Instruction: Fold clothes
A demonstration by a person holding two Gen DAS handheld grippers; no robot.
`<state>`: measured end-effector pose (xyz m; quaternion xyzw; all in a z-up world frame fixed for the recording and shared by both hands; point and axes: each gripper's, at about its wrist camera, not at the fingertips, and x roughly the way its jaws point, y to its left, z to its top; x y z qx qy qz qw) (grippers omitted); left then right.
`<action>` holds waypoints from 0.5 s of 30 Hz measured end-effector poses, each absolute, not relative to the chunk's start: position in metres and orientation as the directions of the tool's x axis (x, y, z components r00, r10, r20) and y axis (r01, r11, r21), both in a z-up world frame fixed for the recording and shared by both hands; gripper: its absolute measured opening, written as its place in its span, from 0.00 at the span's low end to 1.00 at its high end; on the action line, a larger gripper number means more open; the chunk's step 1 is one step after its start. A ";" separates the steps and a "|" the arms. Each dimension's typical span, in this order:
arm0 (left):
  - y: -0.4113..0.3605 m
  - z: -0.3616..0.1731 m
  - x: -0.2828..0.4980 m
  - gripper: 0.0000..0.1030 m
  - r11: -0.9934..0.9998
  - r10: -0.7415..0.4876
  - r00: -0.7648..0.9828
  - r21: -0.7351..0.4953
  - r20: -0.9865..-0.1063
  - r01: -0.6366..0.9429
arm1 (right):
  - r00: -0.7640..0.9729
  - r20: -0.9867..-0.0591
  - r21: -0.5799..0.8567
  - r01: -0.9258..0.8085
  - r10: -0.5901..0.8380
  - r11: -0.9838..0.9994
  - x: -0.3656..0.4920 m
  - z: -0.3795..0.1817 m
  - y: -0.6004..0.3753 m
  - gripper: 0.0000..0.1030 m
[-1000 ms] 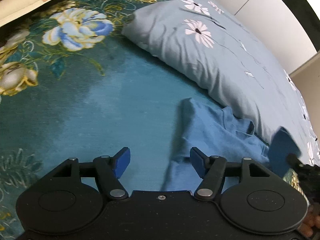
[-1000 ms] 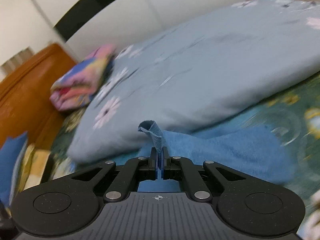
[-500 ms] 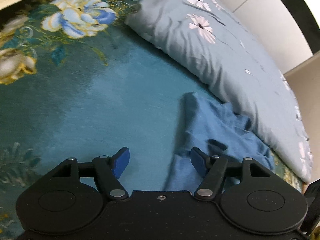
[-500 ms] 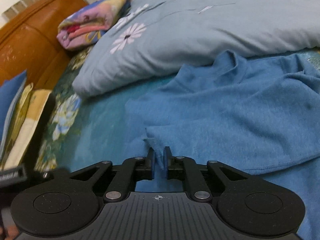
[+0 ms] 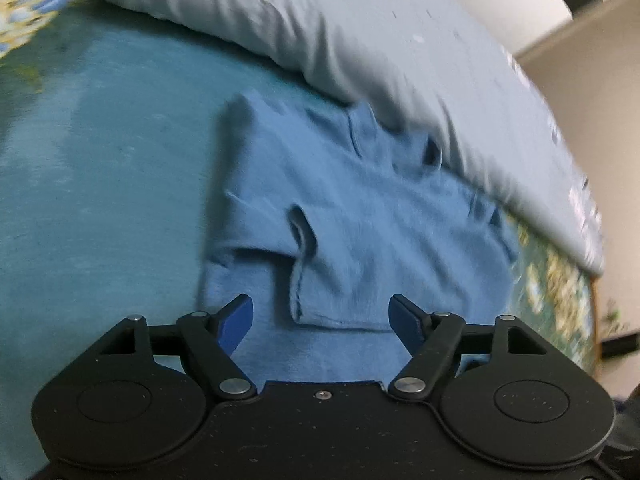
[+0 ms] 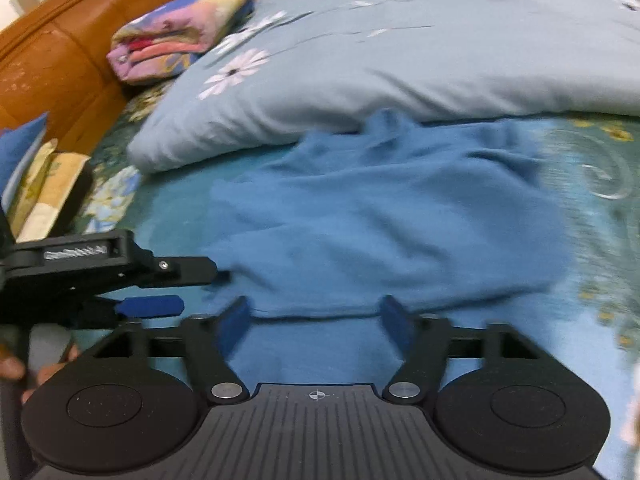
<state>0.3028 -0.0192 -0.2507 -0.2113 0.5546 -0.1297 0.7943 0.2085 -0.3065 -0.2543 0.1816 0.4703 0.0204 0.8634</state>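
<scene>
Beyond both opening grippers' fingers (image 5: pixel 237 317) lies the shirt (image 5: pixel 360 216) (unheld).

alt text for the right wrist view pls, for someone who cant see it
A crumpled blue knit shirt lies on a teal floral bedsheet, just beyond the right gripper, whose blue-padded fingers are opening with nothing gripped. A pale blue flowered duvet lies behind it, and the left gripper reaches in from the left.
</scene>
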 end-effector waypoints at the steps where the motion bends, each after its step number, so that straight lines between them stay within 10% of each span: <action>1: -0.025 -0.256 0.305 0.71 0.885 -0.432 0.345 -0.466 -0.833 -0.017 | 0.559 -0.804 0.337 0.148 0.203 0.930 0.205 -0.255 -0.314 0.94; 9: -0.043 -0.273 0.319 0.67 0.902 -0.406 0.334 -0.431 -0.851 -0.002 | 0.556 -0.814 0.353 0.240 0.169 0.904 0.192 -0.262 -0.358 1.00; 12: -0.045 -0.270 0.321 0.38 0.901 -0.409 0.331 -0.433 -0.850 0.004 | 0.560 -0.812 0.358 0.255 0.165 0.898 0.190 -0.264 -0.368 1.00; 15: -0.048 -0.269 0.324 0.32 0.891 -0.433 0.307 -0.454 -0.847 0.004 | 0.555 -0.817 0.356 0.273 0.156 0.894 0.188 -0.266 -0.378 1.00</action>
